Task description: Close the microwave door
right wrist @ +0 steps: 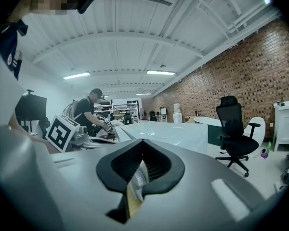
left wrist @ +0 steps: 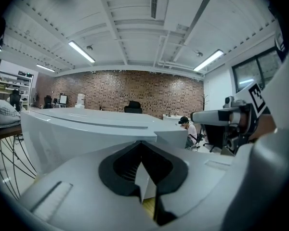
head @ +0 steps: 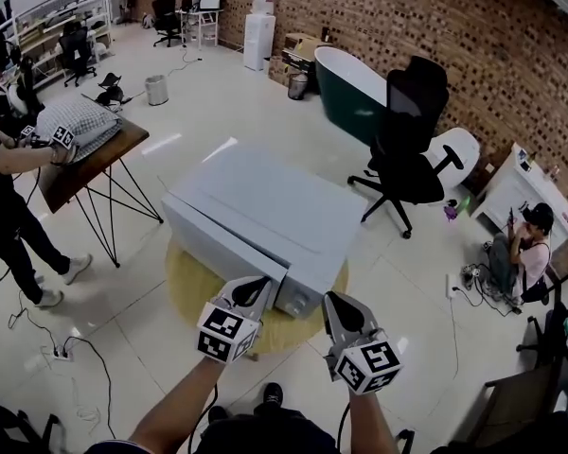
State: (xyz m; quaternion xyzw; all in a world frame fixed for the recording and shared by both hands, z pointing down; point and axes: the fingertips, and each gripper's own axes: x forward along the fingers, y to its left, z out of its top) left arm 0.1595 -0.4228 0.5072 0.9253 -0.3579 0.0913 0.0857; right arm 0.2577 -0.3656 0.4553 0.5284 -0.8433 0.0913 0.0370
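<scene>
The left gripper (head: 255, 286) and right gripper (head: 333, 302), 2 tongs side by side, each have their jaws pressed together on nothing. Both are held just before the near corner of the microwave (head: 265, 206), which sits on a round wooden table (head: 191, 291).

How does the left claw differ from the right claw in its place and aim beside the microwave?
Place: in the head view, the left claw overlaps the front face of the microwave, while the right claw sits just right of its near corner.
Aim: the left claw's view looks straight across the microwave's top; the right claw's view has the microwave at its left and a black office chair at its right.
Shared: both claws are shut and hold nothing.
</scene>
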